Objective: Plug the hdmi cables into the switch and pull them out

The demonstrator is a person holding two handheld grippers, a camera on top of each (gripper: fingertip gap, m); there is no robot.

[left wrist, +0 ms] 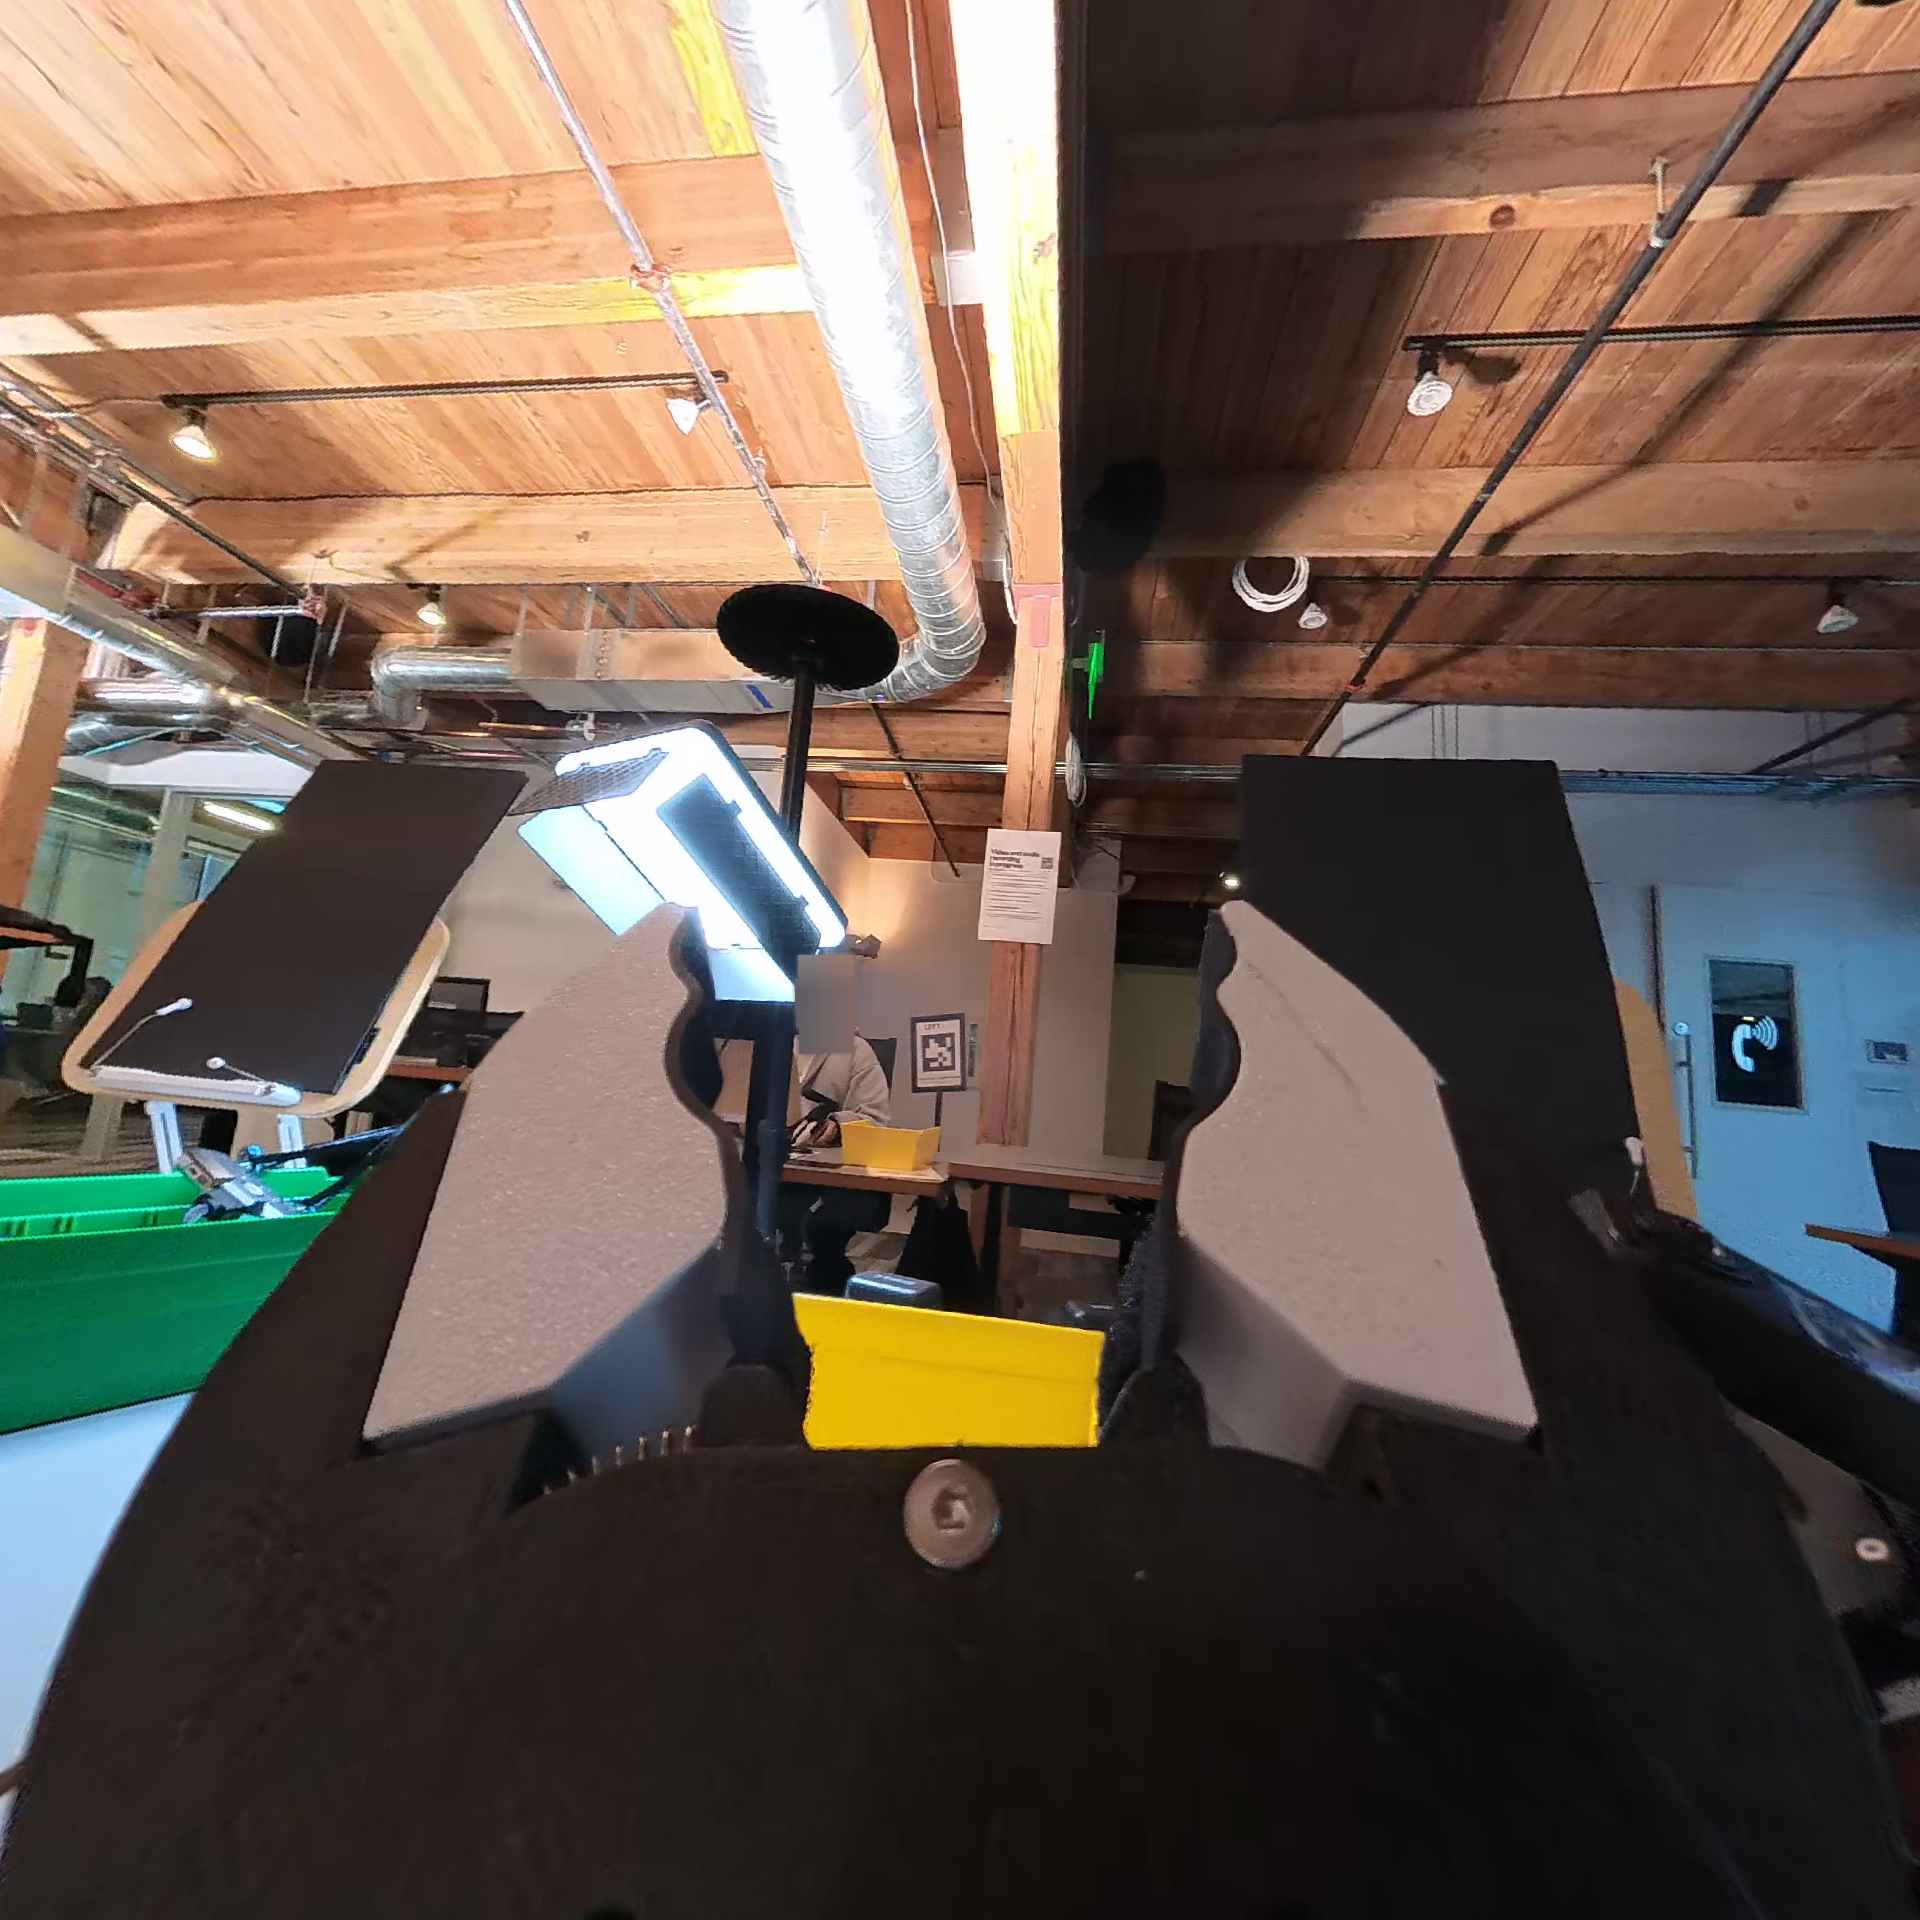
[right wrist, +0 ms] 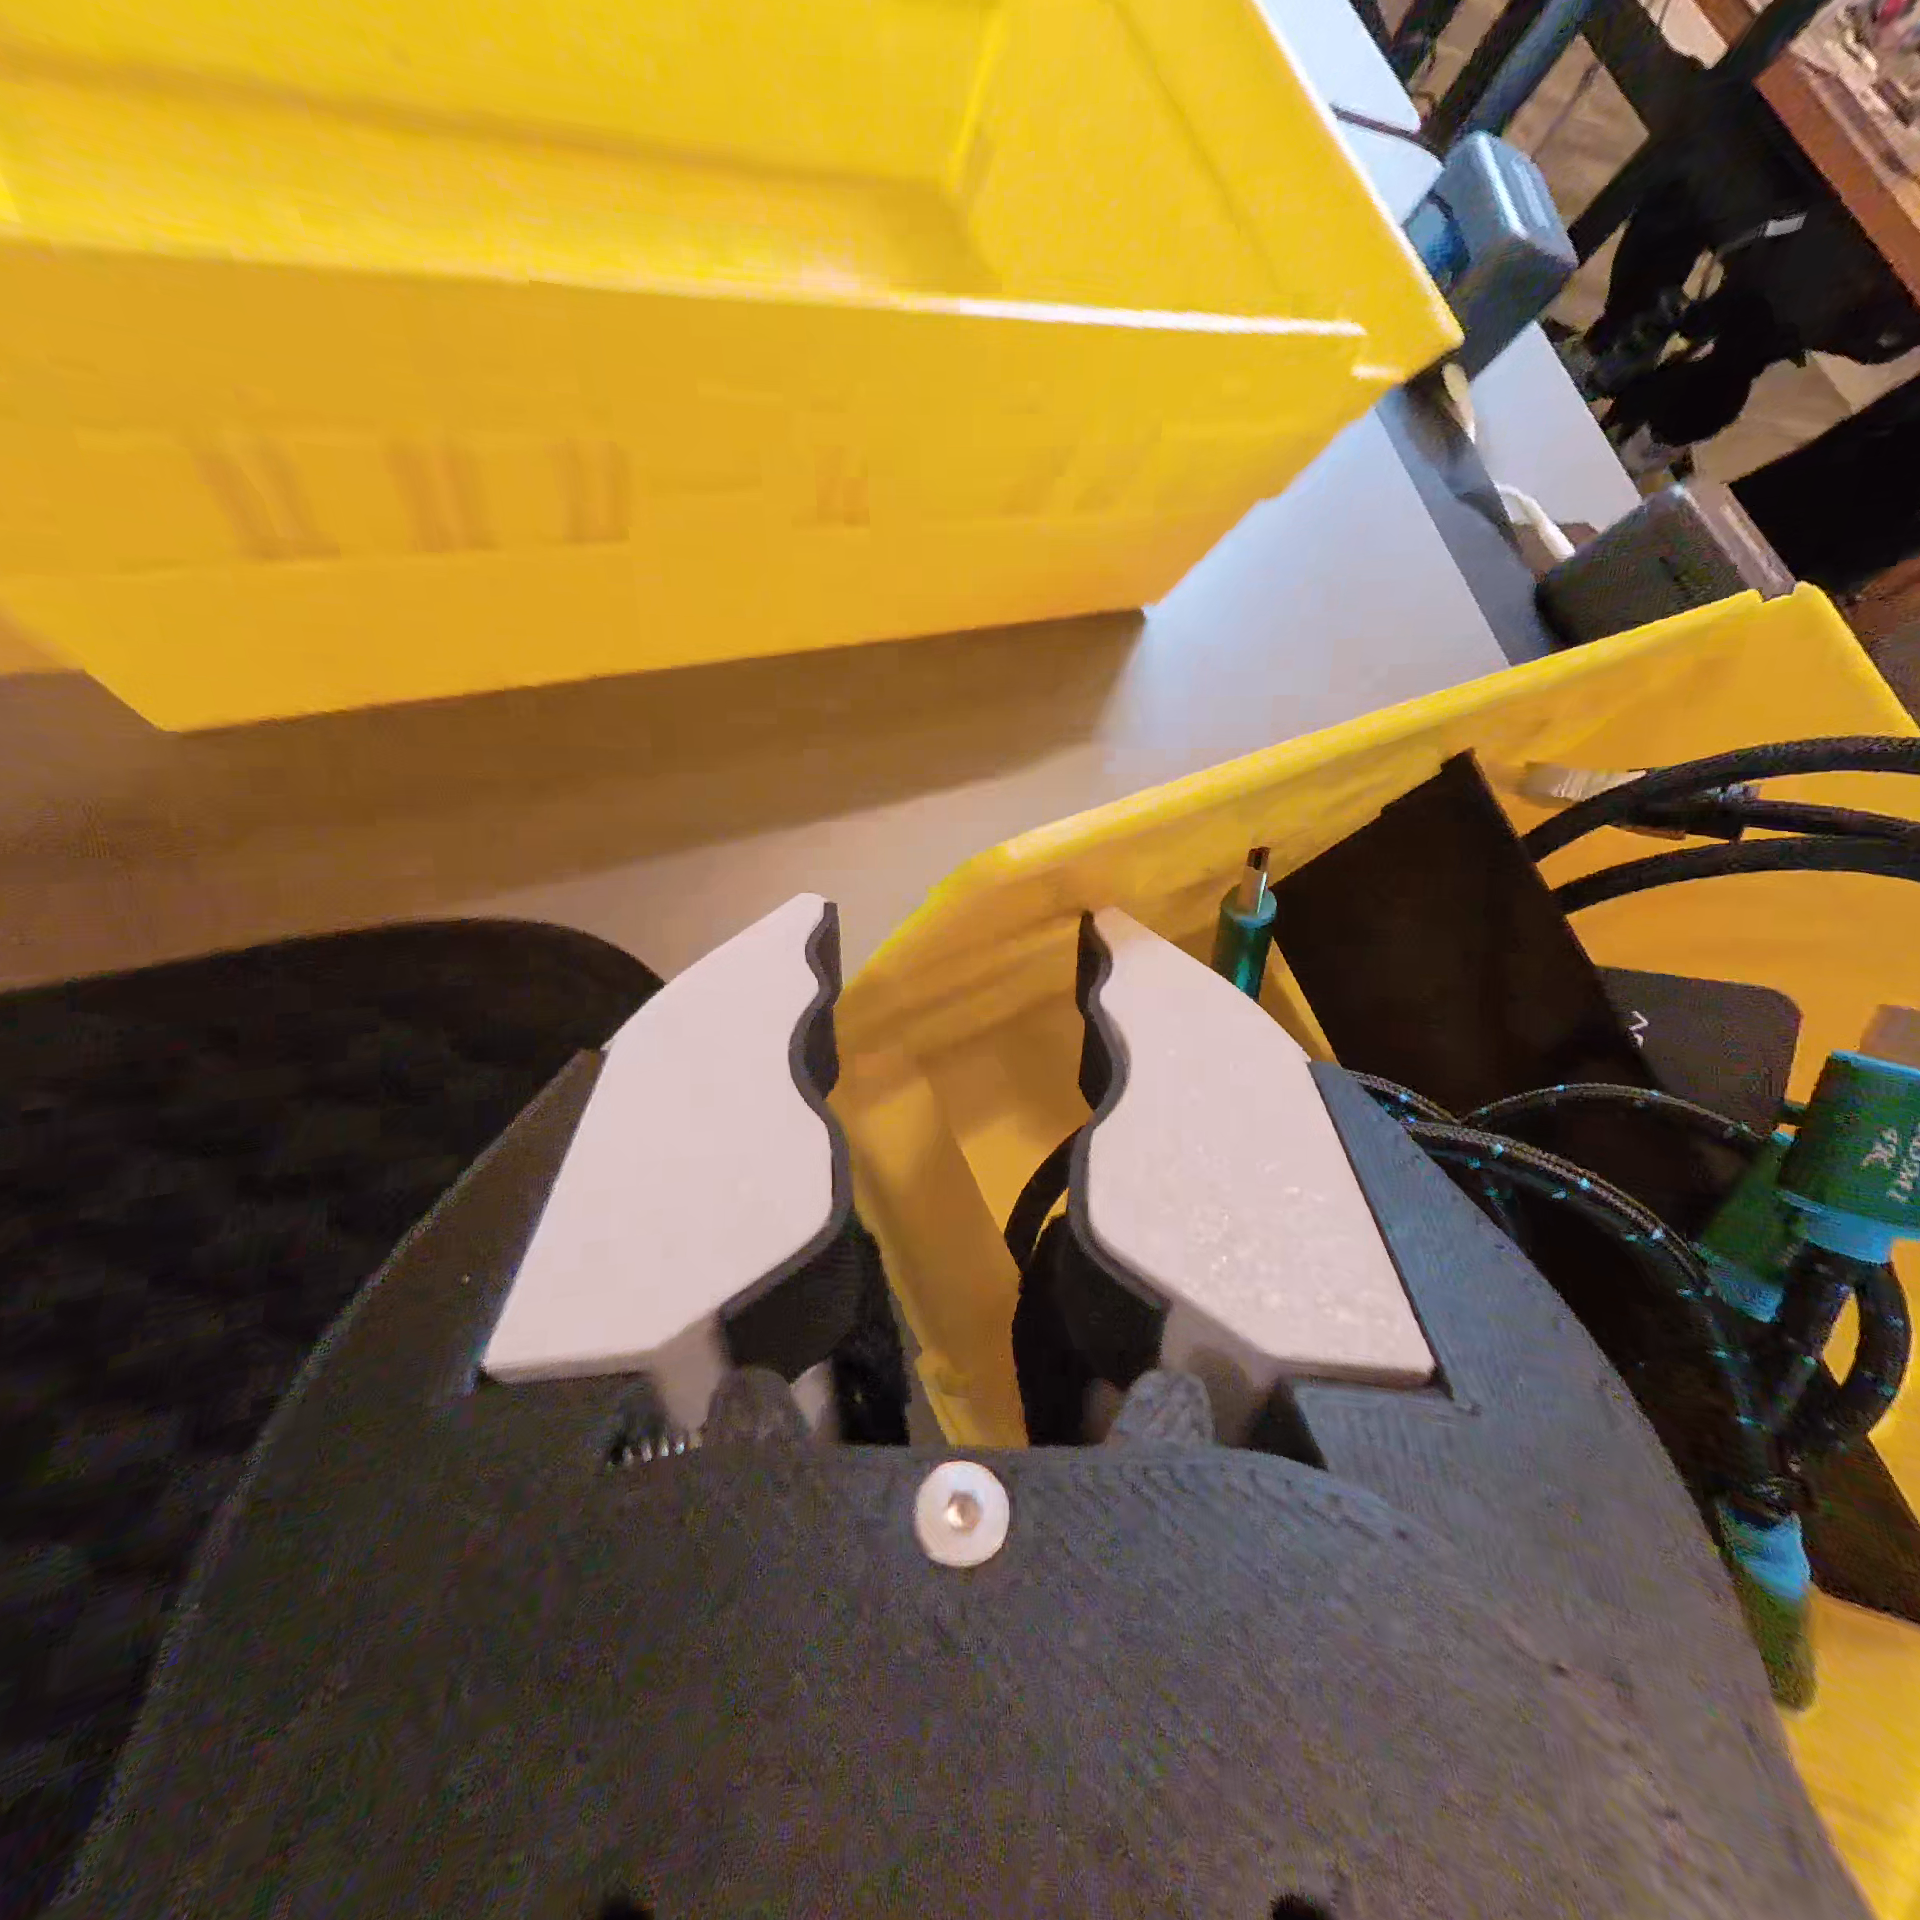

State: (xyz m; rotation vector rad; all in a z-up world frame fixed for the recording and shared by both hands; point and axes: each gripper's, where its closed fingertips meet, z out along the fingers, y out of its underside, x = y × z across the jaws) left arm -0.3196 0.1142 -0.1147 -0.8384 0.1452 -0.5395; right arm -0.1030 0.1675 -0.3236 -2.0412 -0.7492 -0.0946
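Observation:
In the right wrist view, my right gripper (right wrist: pixel 956 920) is open and hangs over the near corner of a small yellow bin (right wrist: pixel 1143 831). The bin's rim runs between the jaws, which hold nothing. The bin holds a flat black box (right wrist: pixel 1434 935) standing on edge, black braided cables (right wrist: pixel 1714 810), a green plug (right wrist: pixel 1242 935) with a small metal tip, and a larger green-and-teal plug (right wrist: pixel 1860 1153). I cannot tell which black part is the switch. My left gripper (left wrist: pixel 945 914) is wide open and empty, and points up toward the ceiling.
A large yellow bin (right wrist: pixel 623 416) stands on the grey table (right wrist: pixel 727 790) beyond the gripper. A black mat (right wrist: pixel 208 1143) lies at the left. Grey adapters (right wrist: pixel 1496 229) sit at the table's far edge. The left wrist view shows a green bin (left wrist: pixel 125 1288), a lit lamp panel (left wrist: pixel 707 862) and a seated person (left wrist: pixel 842 1081). The left gripper's tips are roughly 30 cm from the right gripper's.

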